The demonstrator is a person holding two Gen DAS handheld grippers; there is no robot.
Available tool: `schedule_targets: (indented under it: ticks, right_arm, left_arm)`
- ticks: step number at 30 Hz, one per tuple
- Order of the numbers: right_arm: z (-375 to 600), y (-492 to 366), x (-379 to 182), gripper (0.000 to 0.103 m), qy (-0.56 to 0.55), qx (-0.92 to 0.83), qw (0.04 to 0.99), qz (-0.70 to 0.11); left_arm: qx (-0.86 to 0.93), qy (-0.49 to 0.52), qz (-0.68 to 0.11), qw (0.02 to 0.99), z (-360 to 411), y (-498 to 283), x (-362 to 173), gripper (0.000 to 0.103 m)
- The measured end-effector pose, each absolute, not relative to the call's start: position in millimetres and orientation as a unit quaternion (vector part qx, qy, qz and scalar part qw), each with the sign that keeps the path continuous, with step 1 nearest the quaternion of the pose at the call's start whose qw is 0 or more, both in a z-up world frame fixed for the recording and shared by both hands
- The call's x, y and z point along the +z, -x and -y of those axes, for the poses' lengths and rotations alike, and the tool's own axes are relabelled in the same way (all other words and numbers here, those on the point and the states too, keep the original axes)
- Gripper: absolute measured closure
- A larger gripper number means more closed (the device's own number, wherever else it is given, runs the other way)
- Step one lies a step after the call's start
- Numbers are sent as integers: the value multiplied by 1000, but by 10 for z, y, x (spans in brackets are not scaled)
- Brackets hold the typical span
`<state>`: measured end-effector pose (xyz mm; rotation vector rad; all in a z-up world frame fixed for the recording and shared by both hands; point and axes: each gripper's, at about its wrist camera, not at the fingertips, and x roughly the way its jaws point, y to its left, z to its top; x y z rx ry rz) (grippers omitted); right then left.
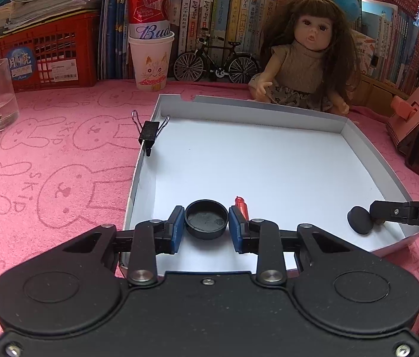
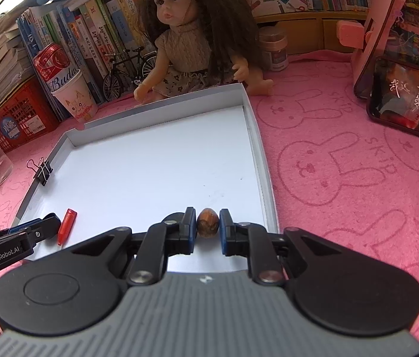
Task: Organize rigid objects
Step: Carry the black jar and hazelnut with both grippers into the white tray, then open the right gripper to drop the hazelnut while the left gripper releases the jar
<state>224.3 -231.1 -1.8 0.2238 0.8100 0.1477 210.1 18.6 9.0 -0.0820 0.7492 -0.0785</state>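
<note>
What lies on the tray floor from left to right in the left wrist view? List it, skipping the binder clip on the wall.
Black round cap between the left tool's fingers → red crayon-like piece → dark oval disc → right tool coming in from the right edge.

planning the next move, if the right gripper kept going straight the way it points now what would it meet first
The right gripper, shut on a brown nut, points down at the white tray, so the tray's bare floor likely comes first; beyond that looks free up to the far wall.
</note>
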Motion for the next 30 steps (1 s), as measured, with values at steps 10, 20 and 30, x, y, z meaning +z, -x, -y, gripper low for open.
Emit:
schedule_targets:
  ticks: [10, 20, 30]
  right_arm:
    - [2297, -2222, -9, 76, -106, 75, 912, -388]
    - [2287, -2113, 68, 46, -97, 78, 922, -367]
    - [2259, -1881, 184, 24, -71, 84, 937, -330]
  left_arm:
    - [-41, 40, -358, 932, -177, -2049, 133, 73]
    - [-54, 35, -335, 940, -144, -1887, 284, 59]
    - [-79, 36, -305, 948, -105, -1636, 457, 33]
